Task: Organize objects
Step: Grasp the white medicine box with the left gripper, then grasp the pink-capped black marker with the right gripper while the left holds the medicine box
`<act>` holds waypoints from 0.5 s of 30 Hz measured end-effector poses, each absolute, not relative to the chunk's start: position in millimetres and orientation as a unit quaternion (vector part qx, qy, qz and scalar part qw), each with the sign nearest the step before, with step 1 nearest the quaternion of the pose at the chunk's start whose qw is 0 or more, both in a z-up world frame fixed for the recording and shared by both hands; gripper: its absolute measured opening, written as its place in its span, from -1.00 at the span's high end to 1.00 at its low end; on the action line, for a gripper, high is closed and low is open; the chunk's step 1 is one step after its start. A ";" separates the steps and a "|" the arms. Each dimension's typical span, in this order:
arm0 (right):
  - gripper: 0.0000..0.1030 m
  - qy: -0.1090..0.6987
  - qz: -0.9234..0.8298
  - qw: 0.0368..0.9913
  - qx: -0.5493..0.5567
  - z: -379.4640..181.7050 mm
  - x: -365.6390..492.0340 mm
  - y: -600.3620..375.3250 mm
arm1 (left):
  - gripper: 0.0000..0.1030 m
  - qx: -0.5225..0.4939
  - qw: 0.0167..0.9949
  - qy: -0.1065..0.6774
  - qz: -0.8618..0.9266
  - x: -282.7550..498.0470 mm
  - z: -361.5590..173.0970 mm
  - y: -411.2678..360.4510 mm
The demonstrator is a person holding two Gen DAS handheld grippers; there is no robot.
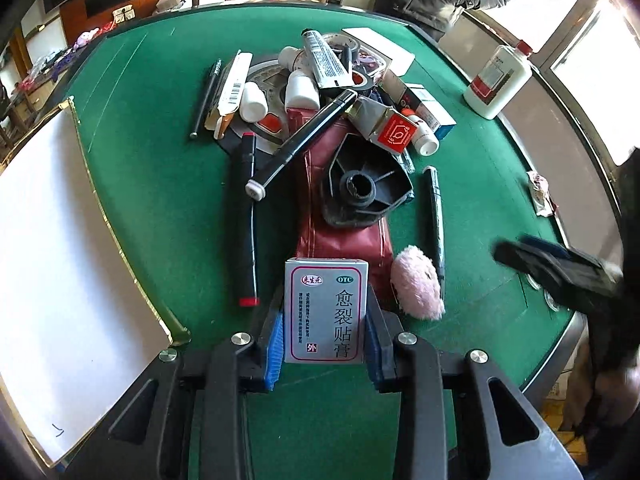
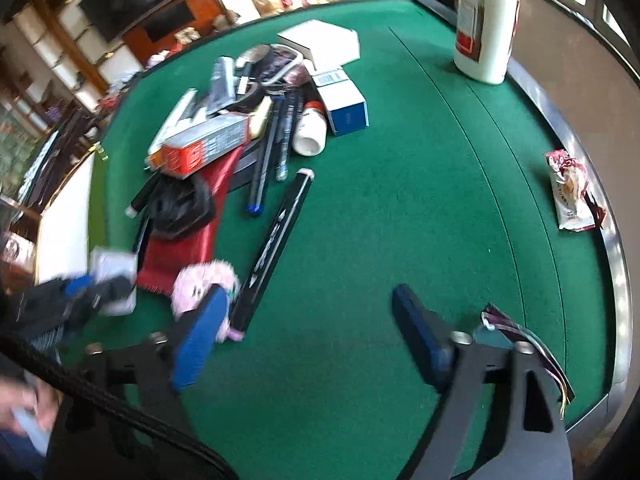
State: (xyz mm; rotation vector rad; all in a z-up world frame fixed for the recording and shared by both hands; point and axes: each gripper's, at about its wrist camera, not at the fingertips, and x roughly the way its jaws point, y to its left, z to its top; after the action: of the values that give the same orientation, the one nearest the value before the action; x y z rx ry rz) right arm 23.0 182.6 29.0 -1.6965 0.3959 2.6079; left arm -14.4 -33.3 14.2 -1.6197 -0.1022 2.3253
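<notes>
Looking through the left wrist camera first: my left gripper [image 1: 325, 334] is clamped on a grey medicine box [image 1: 326, 310] printed with black Chinese characters and an OTC mark. The blue pads [image 1: 276, 346] press both long sides of the box, which stands upright between them, above the green table [image 1: 160, 184]. Just past the box lies a dark red pouch [image 1: 344, 240] with a black funnel-shaped plastic part [image 1: 366, 184] on top of it. A pink fluffy puff [image 1: 418, 286] sits beside the box on the right, touching the pouch edge. A black marker with red ends [image 1: 246, 220] lies left of the pouch; a second black marker [image 1: 304, 144] leans across it diagonally. Further back is a heap: white bottles [image 1: 256, 100], a grey tube [image 1: 324, 60], a red-ended carton [image 1: 386, 124]. A white board [image 1: 52, 280] lies at the table's left edge, a large white bottle [image 1: 498, 80] stands on the far right rim. My right gripper [image 1: 556, 272] shows blurred at the right edge.

Right wrist camera, image blurred: my right gripper [image 2: 308, 340] stands open, jaws well apart, nothing between them, over bare green felt. Its left pad [image 2: 200, 340] overlaps the pink puff [image 2: 200, 280] in view; contact cannot be told. A long black strip [image 2: 276, 240] lies beside the puff. The left gripper [image 2: 100, 292] appears at left with the grey box [image 2: 114, 270]. A snack wrapper [image 2: 572, 192] lies near the right rim.
</notes>
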 end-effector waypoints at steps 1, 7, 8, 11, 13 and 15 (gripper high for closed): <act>-0.15 0.120 0.822 0.013 -0.557 23.7 14.2 181.2 | 0.44 -0.563 0.154 -0.037 0.811 -11.1 16.4 -36.4; -0.15 0.144 0.795 0.021 -0.589 10.3 -13.9 166.8 | 0.44 -0.554 0.160 -0.043 0.816 -7.3 16.2 -46.9; -0.15 0.142 0.792 0.026 -0.594 8.6 -18.5 162.6 | 0.44 -0.554 0.163 -0.047 0.815 -6.3 15.8 -49.5; -0.15 0.131 0.788 0.042 -0.601 2.3 -29.9 152.5 | 0.43 -0.551 0.166 -0.050 0.816 -5.8 15.7 -56.7; -0.08 0.106 0.785 0.062 -0.607 -2.9 -34.2 144.5 | 0.43 -0.550 0.170 -0.050 0.816 -5.3 15.8 -61.9; 0.19 0.092 0.779 0.061 -0.618 -13.8 -34.8 135.6 | 0.43 -0.547 0.175 -0.050 0.817 -4.5 16.8 -68.2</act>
State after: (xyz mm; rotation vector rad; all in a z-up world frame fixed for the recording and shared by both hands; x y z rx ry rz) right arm -34.8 135.6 -13.8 -1.8687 0.2775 2.3553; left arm -4.5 -68.2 16.8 -1.5513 -0.1421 2.3149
